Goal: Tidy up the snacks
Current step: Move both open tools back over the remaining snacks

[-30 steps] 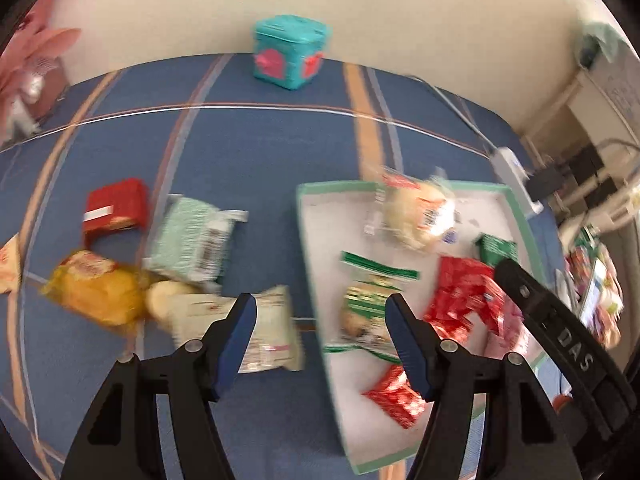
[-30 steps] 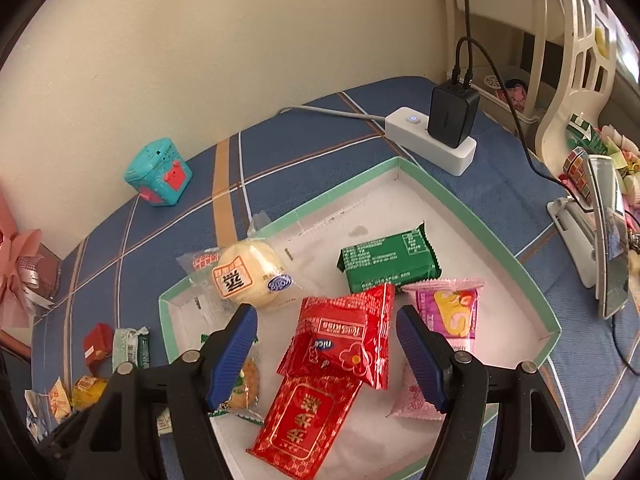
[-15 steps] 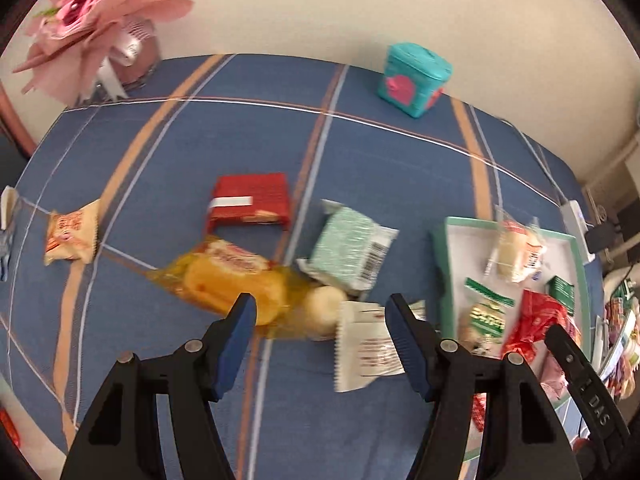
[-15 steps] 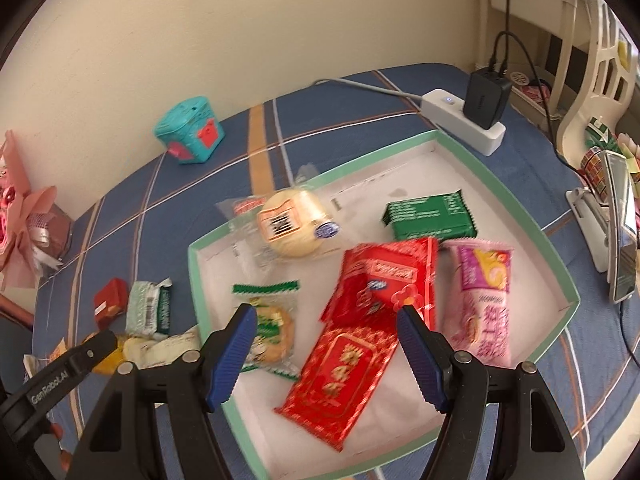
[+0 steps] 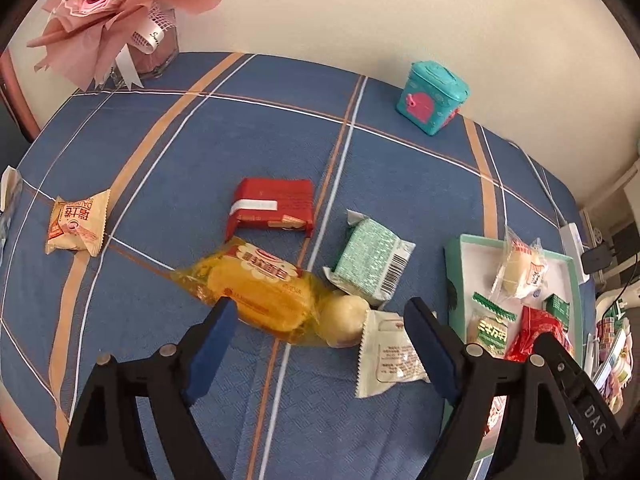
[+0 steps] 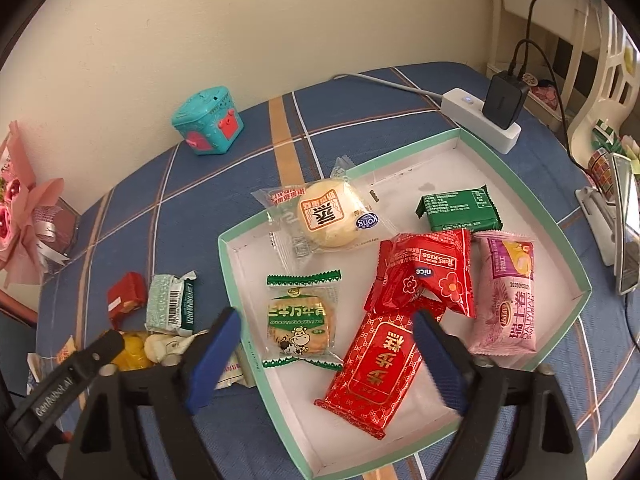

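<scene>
My left gripper [image 5: 320, 308] hovers over loose snacks on the blue cloth, its jaws opening and its pads touching nothing. Below it lie a yellow bread packet [image 5: 256, 288] and a pale bun in a white wrapper [image 5: 346, 320]. A mint packet [image 5: 370, 262], a red packet [image 5: 272, 208] and a beige packet [image 5: 76, 220] lie farther off. My right gripper [image 6: 326, 320] hangs over the green-rimmed tray [image 6: 404, 150], jaws opening and empty. A cracker packet [image 6: 300, 320] and a red-gold packet [image 6: 372, 364] lie beneath it, among several other snacks.
A teal toy box [image 5: 430, 98] and a pink bouquet [image 5: 116, 12] stand along the far wall. Behind the tray sits a white power strip [image 6: 480, 120] with a black charger and cables. A phone on a stand [image 6: 624, 232] is at the right table edge.
The left gripper swung left, away from the tray and over the loose snacks. Both grippers' jaws stand wider than before. The right gripper drifted slightly across the tray.
</scene>
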A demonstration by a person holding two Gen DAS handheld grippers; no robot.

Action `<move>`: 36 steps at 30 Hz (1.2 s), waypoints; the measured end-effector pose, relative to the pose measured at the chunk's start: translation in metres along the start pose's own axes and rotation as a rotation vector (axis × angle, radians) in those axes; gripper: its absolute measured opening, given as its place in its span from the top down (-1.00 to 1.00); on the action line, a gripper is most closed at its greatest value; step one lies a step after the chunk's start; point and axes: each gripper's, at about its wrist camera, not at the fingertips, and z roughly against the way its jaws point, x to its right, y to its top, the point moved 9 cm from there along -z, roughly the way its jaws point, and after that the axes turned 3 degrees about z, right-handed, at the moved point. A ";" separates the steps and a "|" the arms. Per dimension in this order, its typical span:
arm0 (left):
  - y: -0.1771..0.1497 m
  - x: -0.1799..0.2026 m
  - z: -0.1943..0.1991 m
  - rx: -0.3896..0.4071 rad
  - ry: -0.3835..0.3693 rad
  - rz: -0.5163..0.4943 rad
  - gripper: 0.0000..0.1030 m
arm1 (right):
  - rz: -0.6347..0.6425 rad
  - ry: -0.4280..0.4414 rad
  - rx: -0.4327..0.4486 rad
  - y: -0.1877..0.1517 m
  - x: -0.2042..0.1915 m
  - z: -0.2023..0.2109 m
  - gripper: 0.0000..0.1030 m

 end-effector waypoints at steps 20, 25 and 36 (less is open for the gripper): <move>0.037 -0.096 0.001 0.058 0.035 0.175 -0.85 | 0.152 0.112 -0.006 -0.001 -0.095 -0.017 -1.00; 0.038 -0.108 -0.003 0.041 0.050 0.199 -0.85 | 0.207 0.149 -0.057 -0.014 -0.126 -0.029 -1.00; 0.033 -0.075 -0.043 -0.032 0.022 0.184 -0.85 | 0.251 0.118 -0.097 -0.024 -0.129 -0.041 -1.00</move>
